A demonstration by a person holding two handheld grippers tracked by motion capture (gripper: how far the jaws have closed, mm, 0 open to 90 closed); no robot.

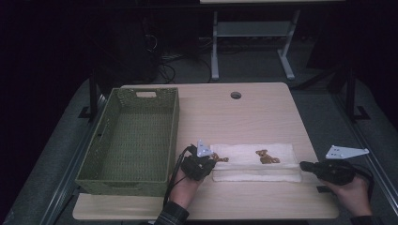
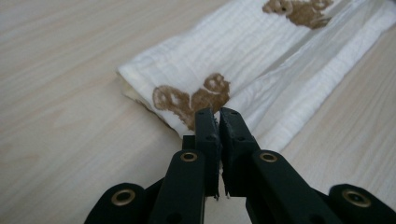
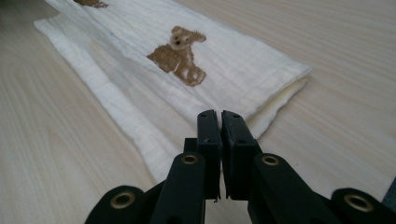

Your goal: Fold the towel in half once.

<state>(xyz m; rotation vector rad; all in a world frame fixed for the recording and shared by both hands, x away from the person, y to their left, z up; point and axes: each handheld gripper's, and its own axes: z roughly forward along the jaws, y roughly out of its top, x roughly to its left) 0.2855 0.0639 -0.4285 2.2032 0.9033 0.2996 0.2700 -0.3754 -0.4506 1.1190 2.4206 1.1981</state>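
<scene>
Hands are reaching in from six o'clock, each gripper lying low and level. Left gripper is sitting at the nine o'clock end of the folded white bear-print cotton cloth, right gripper at three o'clock, both with jaws pressed together, gripping nothing. Cloth's long axis is running nine-to-three across the pale wooden table, at three o'clock from the green woven rectangular basket.

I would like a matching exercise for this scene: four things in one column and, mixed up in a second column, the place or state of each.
Things:
1. basket
2. folded cloth
3. left tongs
4. round hole

Places or states:
A. shut, at the cloth's left end
B. in the table, near its far edge
C. green, on the table's left side
D. white with brown bears, between the two hands

Pairs: 1-C, 2-D, 3-A, 4-B
</scene>
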